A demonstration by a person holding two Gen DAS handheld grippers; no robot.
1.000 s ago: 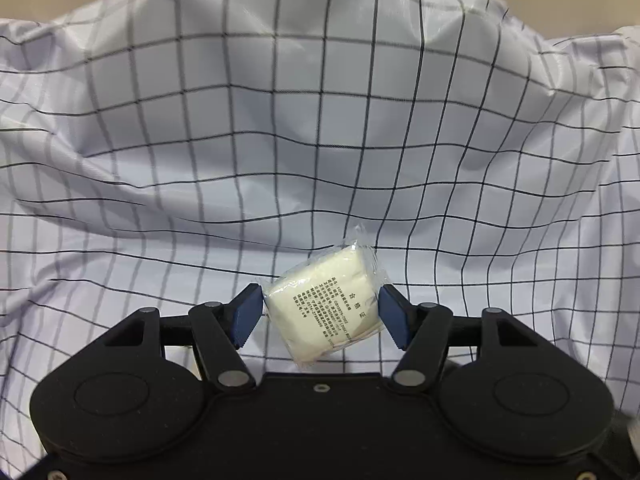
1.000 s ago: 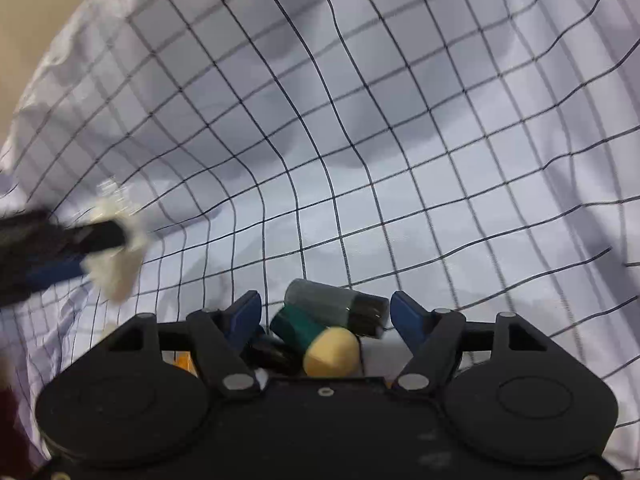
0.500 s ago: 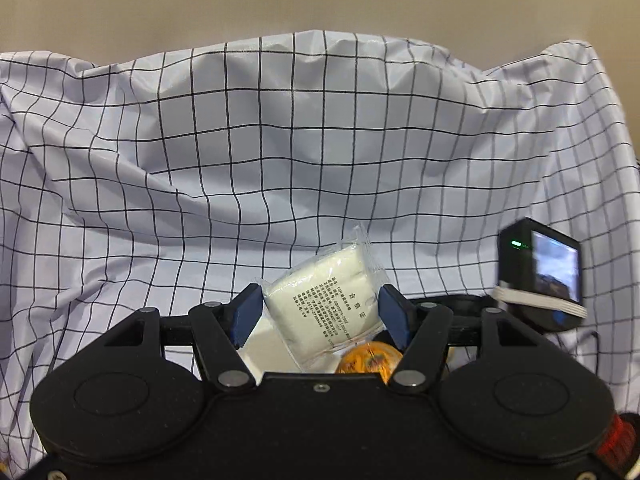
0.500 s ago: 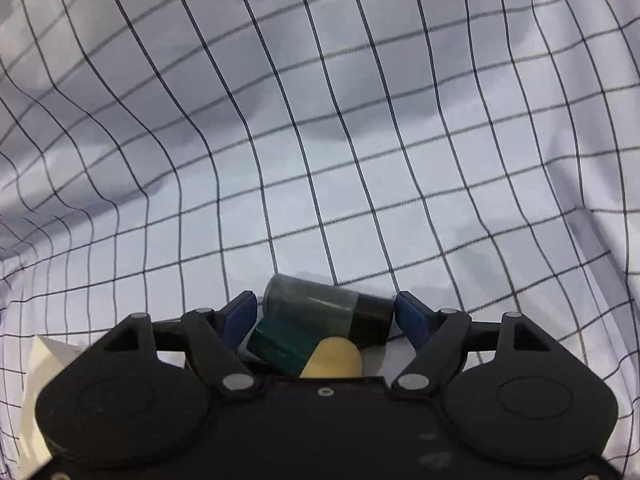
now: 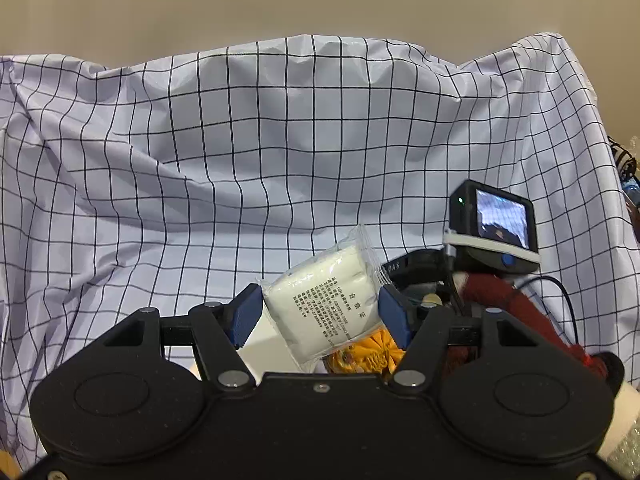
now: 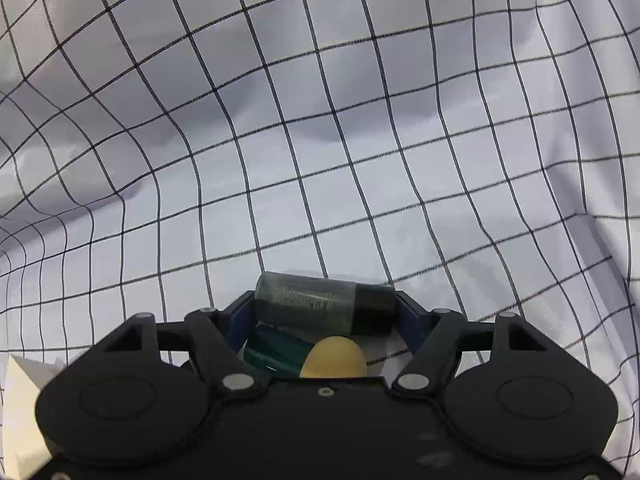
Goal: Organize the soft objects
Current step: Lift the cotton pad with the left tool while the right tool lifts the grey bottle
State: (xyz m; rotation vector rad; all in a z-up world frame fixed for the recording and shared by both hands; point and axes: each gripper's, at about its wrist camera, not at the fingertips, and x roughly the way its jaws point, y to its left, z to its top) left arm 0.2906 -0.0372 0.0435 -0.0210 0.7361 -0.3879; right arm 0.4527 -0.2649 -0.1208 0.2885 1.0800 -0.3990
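Observation:
My left gripper is shut on a white soft packet in clear plastic with black print, held tilted above the checked cloth. In the right wrist view my right gripper points down at the cloth. Its jaws are closing, and a grey and black cylinder lies crosswise between them with both blue pads against its ends. Under the cylinder lie a dark green piece and a yellow rounded piece.
The right gripper's camera and a person's red sleeve stand at the right of the left wrist view. An orange object and a white sheet lie below the packet. A beige wall rises behind the cloth.
The left view has drawn back, so the wall and the right gripper's camera came into sight. The right view tipped down, the left gripper left it, and the right pads closed in on the cylinder.

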